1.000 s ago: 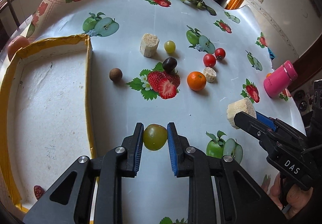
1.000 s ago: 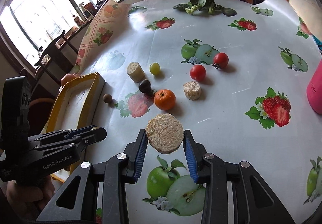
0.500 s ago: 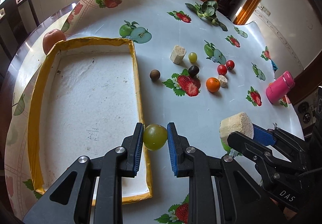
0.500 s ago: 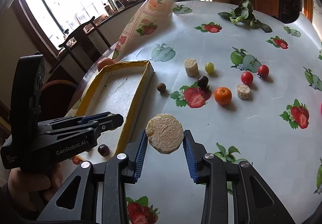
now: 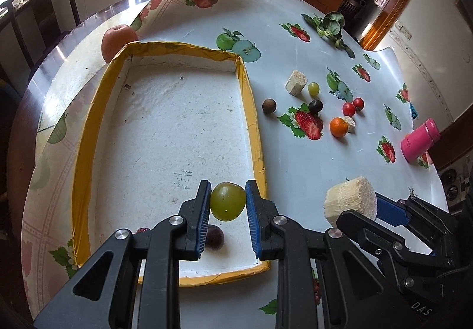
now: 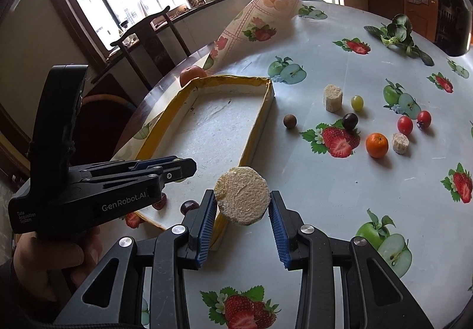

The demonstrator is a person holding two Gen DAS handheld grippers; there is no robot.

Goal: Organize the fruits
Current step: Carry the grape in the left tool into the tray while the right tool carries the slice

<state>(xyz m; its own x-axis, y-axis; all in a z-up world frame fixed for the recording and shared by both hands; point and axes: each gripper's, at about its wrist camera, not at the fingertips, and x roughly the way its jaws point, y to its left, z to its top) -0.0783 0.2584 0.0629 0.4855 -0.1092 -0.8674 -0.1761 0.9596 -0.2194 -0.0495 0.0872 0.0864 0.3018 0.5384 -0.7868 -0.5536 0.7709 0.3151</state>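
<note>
Left gripper point(image 5: 228, 202): jaws clamped on a green grape point(image 5: 227, 201), carried over the near right corner of the yellow-rimmed tray point(image 5: 254, 119), apparently for release there.
Right gripper point(image 6: 241, 204): jaws pinch a pale pithy round chunk point(image 6: 241, 199) by its sides, beside the tray's near edge, not yet over it.
Below left jaws: a dark grape point(image 5: 214, 236) already lies in the tray.
Ahead of jaws: an orange point(image 6: 376, 145), cherry tomatoes point(image 6: 404, 125) and more fruit wait on the tablecloth point(image 6: 325, 190), well apart from the tray.
Hidden: tray's near left corner lies behind the left gripper body; small red items there are unclear.
Cut off: peach-coloured fruit point(image 5: 117, 42) behind the tray's far rim.
</note>
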